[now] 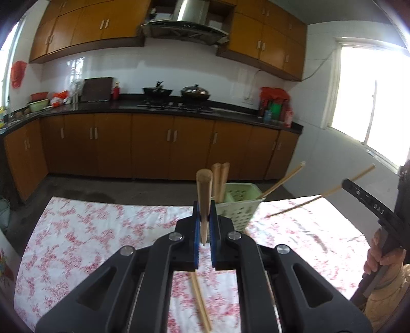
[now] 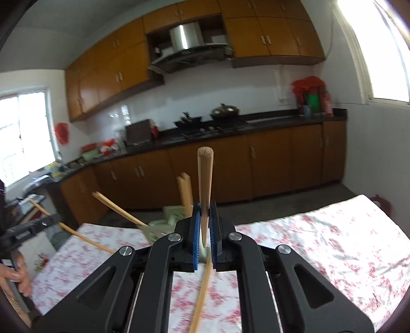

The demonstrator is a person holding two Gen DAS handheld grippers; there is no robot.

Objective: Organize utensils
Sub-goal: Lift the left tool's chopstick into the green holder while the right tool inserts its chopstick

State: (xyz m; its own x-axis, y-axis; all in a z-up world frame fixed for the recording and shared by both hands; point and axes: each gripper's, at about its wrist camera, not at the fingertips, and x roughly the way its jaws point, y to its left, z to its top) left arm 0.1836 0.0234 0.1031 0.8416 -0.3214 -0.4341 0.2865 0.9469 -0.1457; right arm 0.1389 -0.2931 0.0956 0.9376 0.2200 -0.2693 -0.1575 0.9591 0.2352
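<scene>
Chopsticks already stand in the green slotted basket (image 1: 239,205) at frame centre, several upright or leaning. Each gripper, left (image 1: 205,222) and right (image 2: 204,225), is clamped on one more wooden chopstick (image 1: 204,197), raised over the floral tablecloth (image 1: 89,230). I judge those two remain to drop in.

A home kitchen: beyond the fingers run wooden cupboards (image 1: 153,146) under a dark counter (image 1: 128,106), with a stove (image 1: 176,105) carrying two woks, a steel hood (image 1: 187,23) above, and white tiled walls (image 1: 166,66).
</scene>
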